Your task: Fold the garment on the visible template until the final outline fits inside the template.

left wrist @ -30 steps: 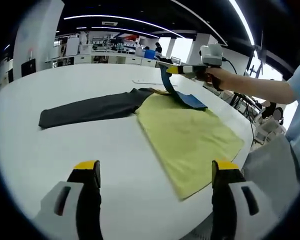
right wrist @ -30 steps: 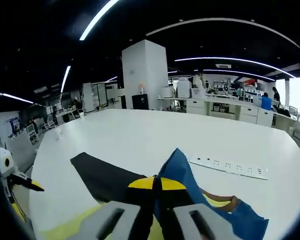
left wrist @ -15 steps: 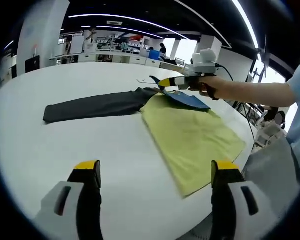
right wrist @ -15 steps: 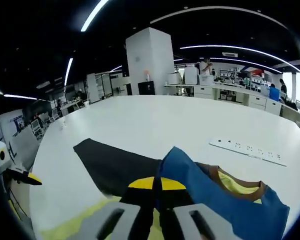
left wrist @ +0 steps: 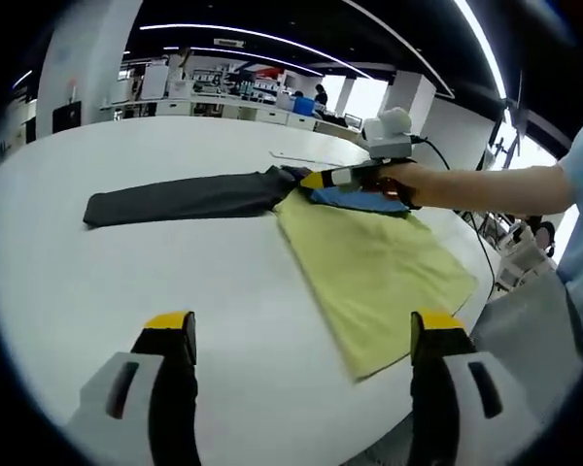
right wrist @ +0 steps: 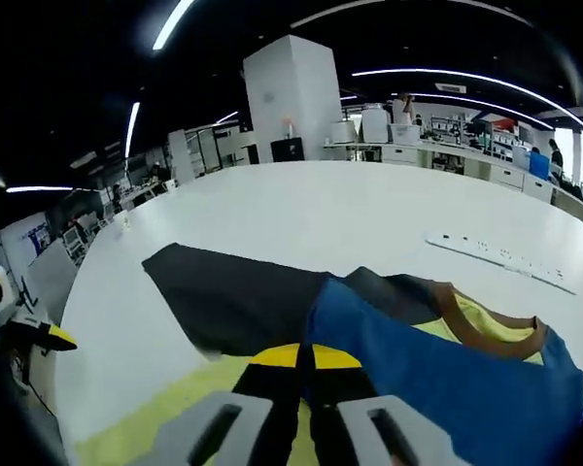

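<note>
1. Table — a broad white surface that carries the whole workspace; a white power strip lies on it well beyond the garment.
2. Garment — its yellow-green body lies flat on the table near the person's edge. A dark sleeve stretches away from it across the table, and a blue sleeve lies folded in over the body next to the brown collar.
3. Template — no separate outline can be made out under or around the garment, so fit cannot be checked from either view.
4. Right gripper — jaws pressed together on the edge of the blue sleeve, low over the yellow-green body. In the left gripper view it sits at the garment's far end, held in a hand.
5. Left gripper — jaws well apart, holding nothing, above bare table short of the garment's near edge.
6. Step in hand — judged to be the fold-in of the blue sleeve, almost laid down.
7. Next move — likely release the blue sleeve flat, then bring the dark sleeve in over the body.
</note>
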The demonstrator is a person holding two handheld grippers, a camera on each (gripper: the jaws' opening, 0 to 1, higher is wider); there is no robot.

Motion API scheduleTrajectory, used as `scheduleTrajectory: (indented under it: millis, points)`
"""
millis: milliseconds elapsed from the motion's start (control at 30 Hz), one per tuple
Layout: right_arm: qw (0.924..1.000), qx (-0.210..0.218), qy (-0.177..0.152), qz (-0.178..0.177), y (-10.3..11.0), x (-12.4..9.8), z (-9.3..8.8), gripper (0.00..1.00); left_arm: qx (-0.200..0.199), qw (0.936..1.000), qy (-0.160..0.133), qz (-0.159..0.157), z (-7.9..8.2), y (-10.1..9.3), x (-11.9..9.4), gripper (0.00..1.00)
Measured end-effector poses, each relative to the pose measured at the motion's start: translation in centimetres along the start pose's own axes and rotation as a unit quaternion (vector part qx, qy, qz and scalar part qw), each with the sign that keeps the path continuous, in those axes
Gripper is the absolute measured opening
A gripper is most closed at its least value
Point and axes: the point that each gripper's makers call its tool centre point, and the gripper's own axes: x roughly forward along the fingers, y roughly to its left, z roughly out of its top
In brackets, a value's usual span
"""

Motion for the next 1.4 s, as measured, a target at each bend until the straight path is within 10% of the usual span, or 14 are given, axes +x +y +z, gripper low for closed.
scheduleTrajectory:
  millis: [600, 1133, 1400]
  points:
    - [0.9998, 0.018, 0.002, 0.01, 0.0, 0.2, -0.3, 0.02, 0.001, 1.0, 0.002, 0.0, 0.3, 0.3, 0.0, 0.89]
    - [0.9994, -0.013, -0.021, 0.022, -1.1, -1.4, -0.6, 0.74, 0.001, 1.0, 0.0, -0.001, 0.3, 0.2, -0.2, 0.89]
    - [0.9997, -0.006, -0.022, 0.006, -3.1, -2.8, -1.0, 0.91, 0.002, 1.0, -0.001, -0.004, 0.3, 0.0, 0.0, 0.89]
